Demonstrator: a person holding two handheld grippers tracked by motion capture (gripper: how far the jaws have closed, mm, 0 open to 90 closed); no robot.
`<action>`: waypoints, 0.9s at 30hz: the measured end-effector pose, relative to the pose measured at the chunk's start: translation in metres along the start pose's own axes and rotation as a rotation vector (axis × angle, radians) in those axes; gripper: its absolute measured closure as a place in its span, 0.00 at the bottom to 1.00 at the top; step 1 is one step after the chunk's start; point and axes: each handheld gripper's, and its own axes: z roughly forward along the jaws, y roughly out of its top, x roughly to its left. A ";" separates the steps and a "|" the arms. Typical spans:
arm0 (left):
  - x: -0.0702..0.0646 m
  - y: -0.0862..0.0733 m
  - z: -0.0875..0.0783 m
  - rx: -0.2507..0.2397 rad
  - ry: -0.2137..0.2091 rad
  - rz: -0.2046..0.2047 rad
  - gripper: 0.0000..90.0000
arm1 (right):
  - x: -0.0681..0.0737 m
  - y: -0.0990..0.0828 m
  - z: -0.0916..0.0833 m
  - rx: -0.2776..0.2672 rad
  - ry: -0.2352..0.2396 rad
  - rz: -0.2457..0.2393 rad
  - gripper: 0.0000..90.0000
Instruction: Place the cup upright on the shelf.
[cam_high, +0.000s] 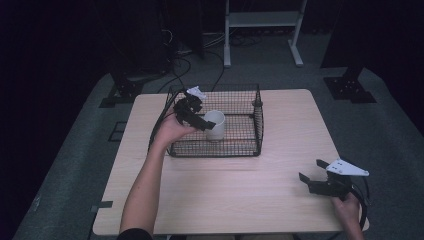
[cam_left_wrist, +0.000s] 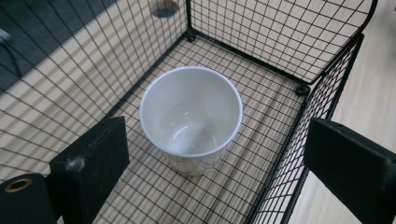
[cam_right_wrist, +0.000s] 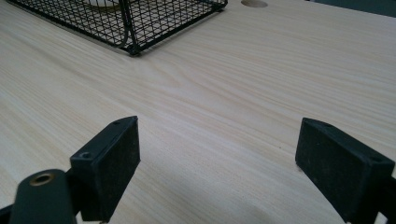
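Observation:
A white cup (cam_high: 216, 125) stands upright and empty inside a black wire basket (cam_high: 260, 116) at the back middle of the wooden table (cam_high: 225, 195). My left gripper (cam_high: 206, 122) hangs over the basket's left part, just left of the cup. In the left gripper view the cup (cam_left_wrist: 191, 116) sits on the basket floor (cam_left_wrist: 280, 42) below and ahead of my open left gripper (cam_left_wrist: 219, 144), whose pads do not touch it. My right gripper (cam_high: 311, 170) rests low near the table's front right corner, open, with bare wood between its jaws (cam_right_wrist: 224, 149).
In the right gripper view the basket's near corner (cam_right_wrist: 133, 28) lies far ahead to the left, and a round hole (cam_right_wrist: 254, 3) marks the tabletop beyond. A white metal frame (cam_high: 262, 20) and dark stand bases (cam_high: 350, 87) stand on the floor behind the table.

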 end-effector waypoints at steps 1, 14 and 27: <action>0.000 0.000 -0.002 0.001 0.000 -0.003 0.07 | 0.000 0.000 0.000 0.000 0.000 0.000 0.15; -0.015 -0.008 -0.022 -0.037 0.010 0.008 0.07 | 0.000 0.000 0.000 0.003 -0.002 -0.002 0.15; -0.036 -0.011 -0.036 -0.076 0.007 0.049 0.07 | 0.000 0.000 0.001 0.004 -0.007 -0.006 0.15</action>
